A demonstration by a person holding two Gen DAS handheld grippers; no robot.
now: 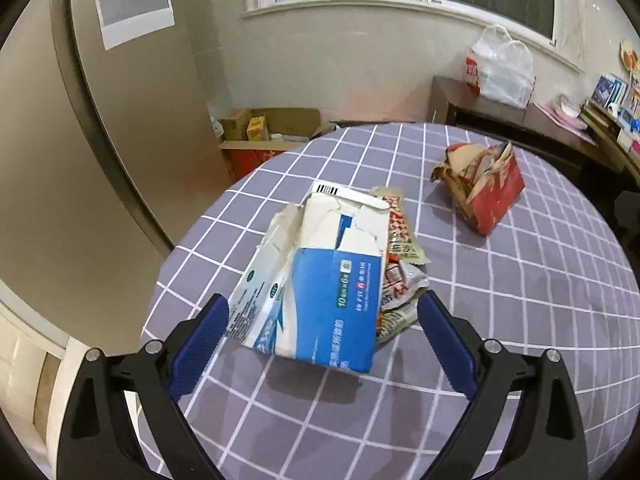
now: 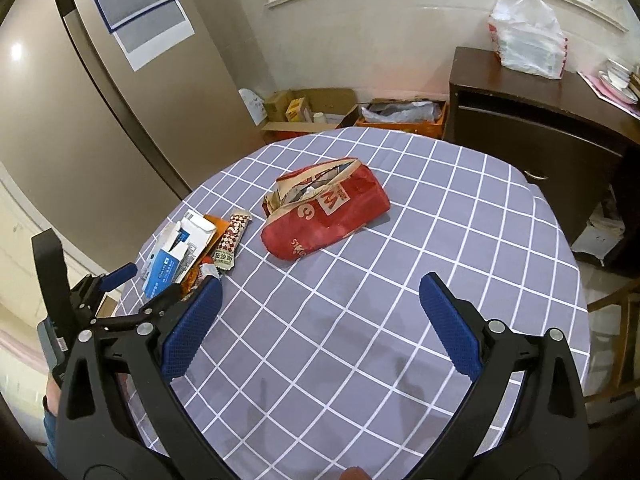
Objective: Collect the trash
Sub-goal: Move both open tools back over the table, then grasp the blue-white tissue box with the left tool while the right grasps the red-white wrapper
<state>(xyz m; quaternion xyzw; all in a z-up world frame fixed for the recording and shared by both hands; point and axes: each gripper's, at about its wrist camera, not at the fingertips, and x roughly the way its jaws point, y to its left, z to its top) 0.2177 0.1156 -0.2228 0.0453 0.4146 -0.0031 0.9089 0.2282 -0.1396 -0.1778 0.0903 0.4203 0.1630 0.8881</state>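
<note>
Left hand-held gripper (image 1: pixel 323 312) spread wide, torn blue-white carton (image 1: pixel 320 280) between its fingers w/ gaps both sides, snack wrappers (image 1: pixel 400 256) just right of it. Right hand-held gripper (image 2: pixel 320 294) also agape, nothing in it; red paper bag (image 2: pixel 326 212) ahead on checked worktop (image 2: pixel 440 240).

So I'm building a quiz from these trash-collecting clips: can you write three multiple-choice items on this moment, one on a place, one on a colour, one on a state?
1. Where is the torn blue-and-white box?
A. between the left gripper's open fingers
B. on the cabinet
C. on the floor

2. What colour is the crumpled bag mid-table?
A. green
B. red
C. black

3. How is the right gripper?
A. shut on a wrapper
B. shut, empty
C. open, empty

Answers: 1 A, the box lies between the blue pads; 2 B, its outside is red; 3 C, only bare checked tablecloth shows between its spread fingers.
</note>
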